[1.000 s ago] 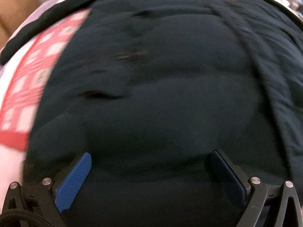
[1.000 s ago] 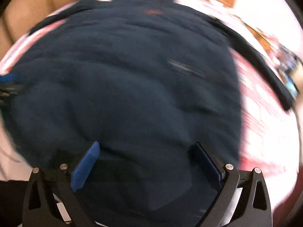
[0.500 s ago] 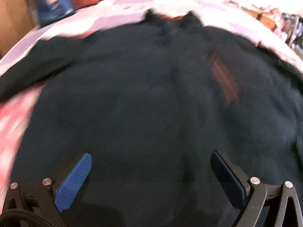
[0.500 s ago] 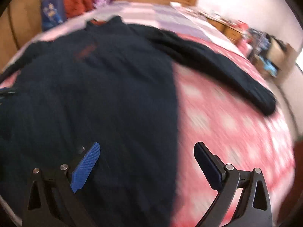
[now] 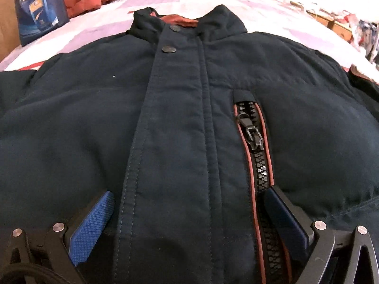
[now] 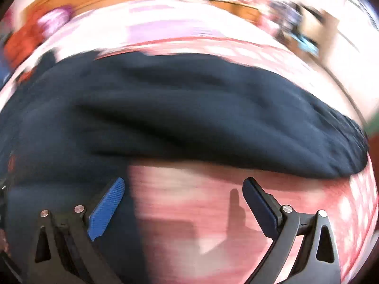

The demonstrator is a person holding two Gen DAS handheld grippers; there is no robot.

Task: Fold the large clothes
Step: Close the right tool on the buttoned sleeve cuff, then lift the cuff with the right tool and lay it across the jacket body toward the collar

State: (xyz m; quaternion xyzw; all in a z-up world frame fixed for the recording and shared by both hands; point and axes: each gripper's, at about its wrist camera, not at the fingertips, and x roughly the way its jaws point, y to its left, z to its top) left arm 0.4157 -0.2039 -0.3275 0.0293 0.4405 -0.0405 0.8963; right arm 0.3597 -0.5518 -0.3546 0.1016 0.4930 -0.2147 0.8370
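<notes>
Padded navy jacket (image 5: pixel 71 127) lies front-up on the bed (image 5: pixel 272 11), snap placket centred, chunky black chest zipper (image 5: pixel 257 146) edged in rust piping | left tool (image 5: pixel 189 213) spread wide, hovering over the chest, gripping nothing | right tool (image 6: pixel 183 203) spread wide, empty, over pink checked bedsheet (image 6: pixel 189 213) beside a puffy sleeve (image 6: pixel 189 118), view blurred

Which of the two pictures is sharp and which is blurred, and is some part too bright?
Left wrist view: sharp; the jacket, its zipper and snaps are crisp, with fisheye bulging. Right wrist view: strong motion blur; the sleeve and the bedspread are smeared, the top is overexposed white, and the open right tool casts a shadow.
</notes>
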